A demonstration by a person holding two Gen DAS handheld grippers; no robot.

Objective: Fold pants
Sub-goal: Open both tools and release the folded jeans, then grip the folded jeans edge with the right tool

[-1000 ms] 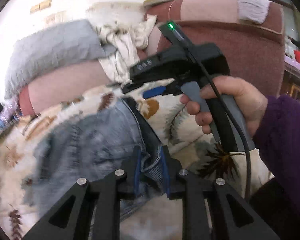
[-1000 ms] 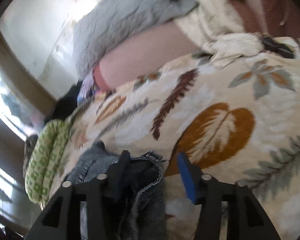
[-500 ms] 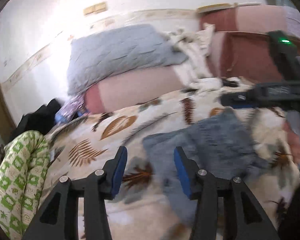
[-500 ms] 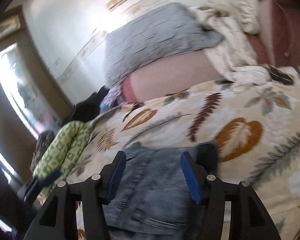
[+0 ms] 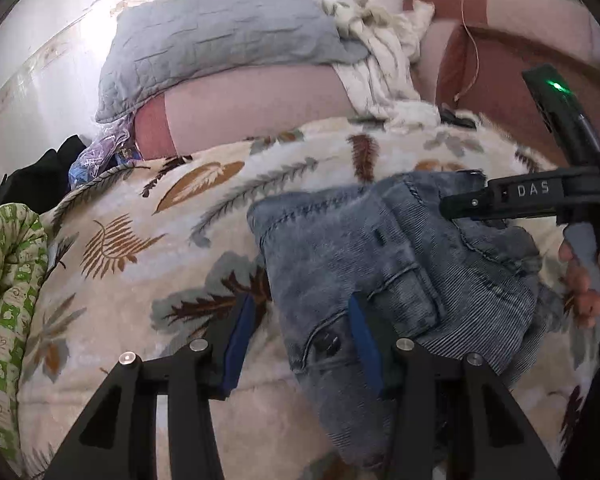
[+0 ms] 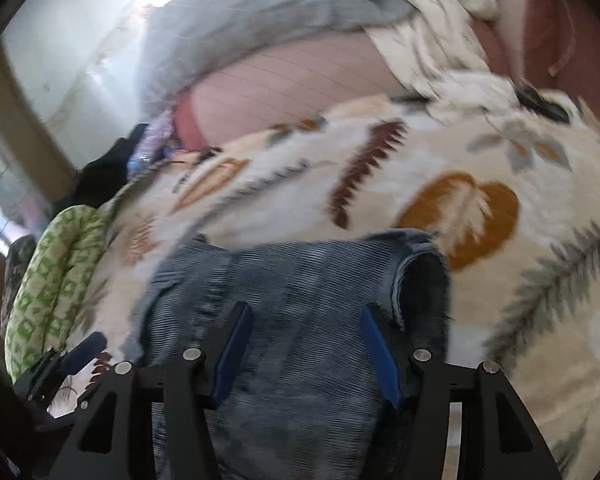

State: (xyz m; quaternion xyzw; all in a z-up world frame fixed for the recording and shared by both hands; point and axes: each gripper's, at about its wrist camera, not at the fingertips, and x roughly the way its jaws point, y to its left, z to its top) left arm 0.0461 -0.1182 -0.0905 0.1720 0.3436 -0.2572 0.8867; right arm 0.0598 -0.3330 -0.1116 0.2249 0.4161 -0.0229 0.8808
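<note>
Pants lie on blanket; pillow behind.

Bed covered by a cream blanket with a leaf and feather print in brown, rust and grey-green. Folded blue denim pants lie flat on the blanket, mid-bed, waistband and pocket side up, stacked in layers. At the head edge: long pink bolster pillow lying across, grey quilted pillow resting on top of it, crumpled cream cloth draped beside both. Green-and-white patterned roll along the left edge of the bed. Dark clothing and a crinkled plastic bag at the far left corner.
</note>
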